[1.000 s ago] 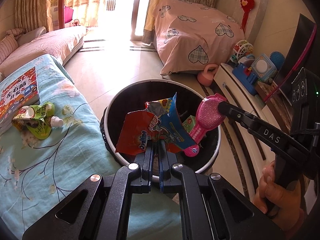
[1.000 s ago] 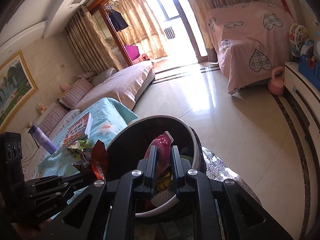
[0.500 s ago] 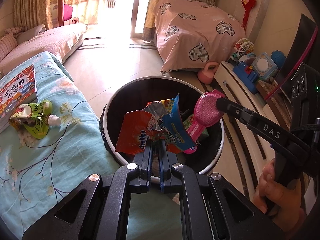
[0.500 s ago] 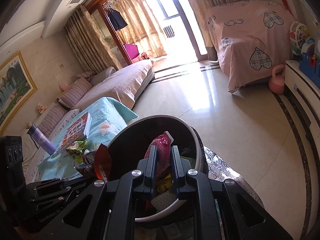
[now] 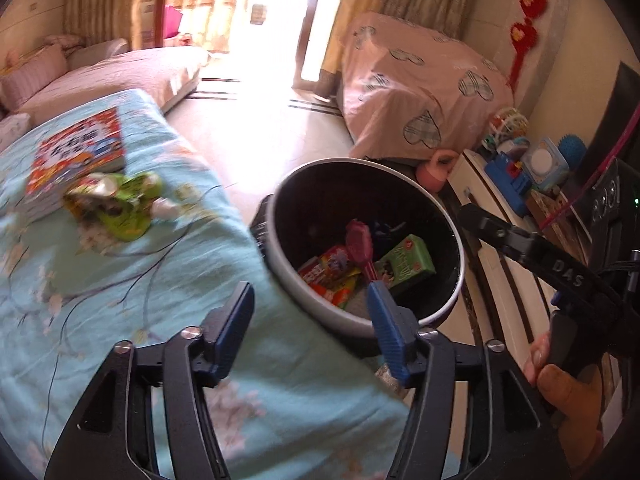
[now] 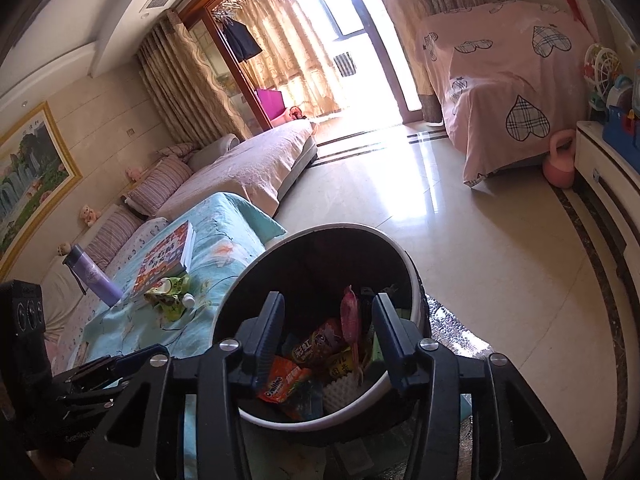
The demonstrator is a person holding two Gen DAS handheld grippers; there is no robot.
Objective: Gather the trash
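Note:
A round black bin with a white rim point(image 5: 460, 248) point(image 6: 414, 280) stands on the floor beside a blue flowered blanket point(image 5: 120, 320). Inside lie an orange Ovaltine wrapper point(image 6: 280, 386), a pink wrapper point(image 5: 360, 240) point(image 6: 350, 320) and a green carton point(image 5: 408, 266). My left gripper point(image 5: 310, 300) hovers over the blanket's edge and the bin's near rim, its jaws opening with nothing between them. My right gripper point(image 6: 328, 304) is above the bin, jaws opening; the pink wrapper shows loose between the fingers, below them, untouched by the pads. A crumpled green pouch point(image 5: 124, 208) point(image 6: 170, 300) rests on the blanket.
A picture book point(image 5: 76, 152) lies by the pouch and a purple bottle point(image 6: 94, 276) beyond it. A low white cabinet point(image 5: 480, 184) with toys runs along the right. A pink kettlebell point(image 6: 560, 164) and pink-draped furniture point(image 6: 508, 80) stand behind the bin. A hand point(image 5: 560, 384) grips the right tool.
Both grippers have opened and their wrappers have dropped into the bin. The left gripper has shifted left, so the bin now sits to the right in its view.

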